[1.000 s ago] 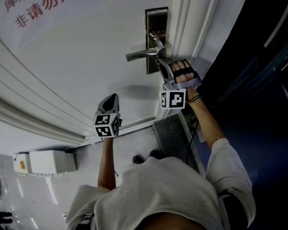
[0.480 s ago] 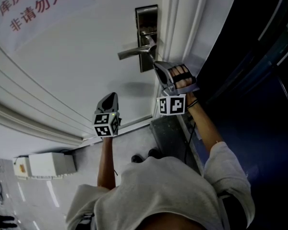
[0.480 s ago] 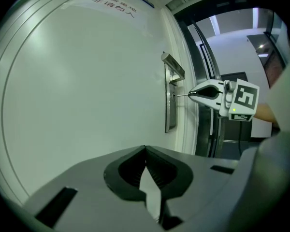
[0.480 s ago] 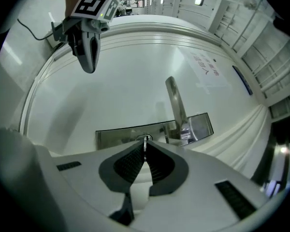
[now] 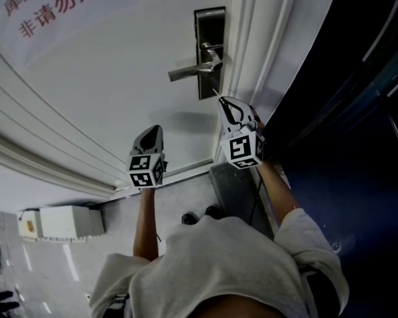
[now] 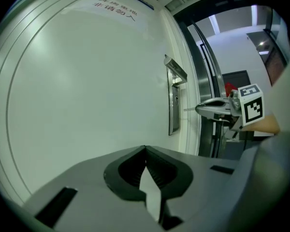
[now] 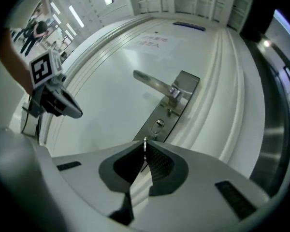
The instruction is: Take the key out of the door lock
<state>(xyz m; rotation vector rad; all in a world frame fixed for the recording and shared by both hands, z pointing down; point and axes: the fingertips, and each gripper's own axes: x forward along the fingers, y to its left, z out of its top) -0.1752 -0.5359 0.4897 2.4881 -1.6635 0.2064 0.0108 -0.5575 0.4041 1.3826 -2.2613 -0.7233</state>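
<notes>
A steel lock plate with a lever handle is mounted on the white door. My right gripper hangs just below the plate, apart from it, shut on a thin metal key that sticks out past its tips. In the right gripper view the key is edge-on between the closed tips, and the keyhole beyond it holds nothing. My left gripper is lower left, away from the lock, shut with nothing in it. From the left gripper view the key points at the plate.
A paper sign with red characters hangs on the door at upper left. The white door frame and a dark glass panel run along the right. On the floor are a white box and a dark grey slab.
My right gripper has drawn back from the lock plate, downward in the head view, and rolled about its own axis. The key came away with it. The left gripper stayed put.
</notes>
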